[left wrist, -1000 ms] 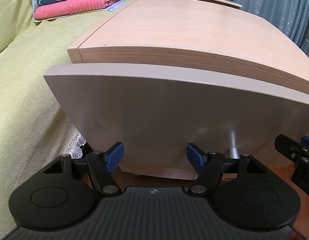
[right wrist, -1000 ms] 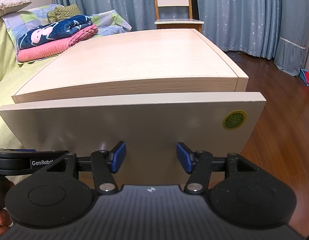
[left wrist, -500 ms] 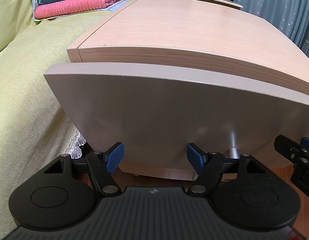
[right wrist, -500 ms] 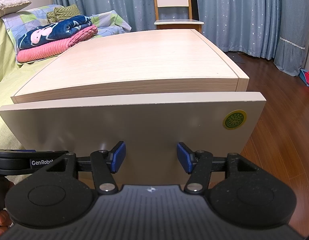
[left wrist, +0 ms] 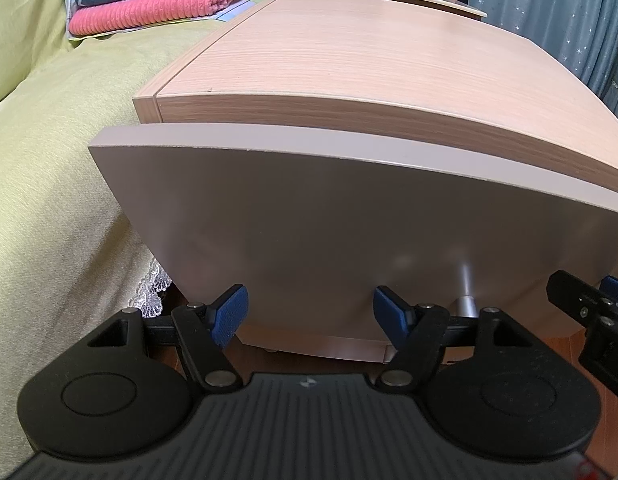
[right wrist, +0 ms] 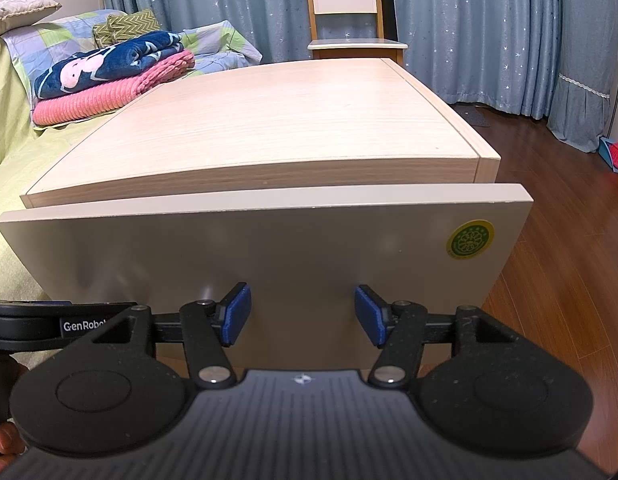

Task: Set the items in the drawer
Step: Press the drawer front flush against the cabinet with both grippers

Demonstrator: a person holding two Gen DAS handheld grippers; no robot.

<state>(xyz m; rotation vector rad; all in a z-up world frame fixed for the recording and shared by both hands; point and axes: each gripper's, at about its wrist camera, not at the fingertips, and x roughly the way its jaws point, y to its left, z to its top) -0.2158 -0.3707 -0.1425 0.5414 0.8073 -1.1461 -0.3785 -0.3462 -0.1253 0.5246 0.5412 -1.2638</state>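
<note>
A light wood nightstand fills both views. Its beige drawer front stands almost flush under the top, with only a thin gap. A small metal knob shows low on the front in the left wrist view. A round green sticker sits at the front's upper right. My left gripper is open, close before the lower drawer front, with nothing between its blue pads. My right gripper is open too, empty, beside the left one. The drawer's inside is hidden.
A bed with a yellow-green cover lies left of the nightstand, with folded pink and navy blankets on it. A chair and blue curtains stand behind. Wooden floor extends to the right. Part of the other gripper shows at right.
</note>
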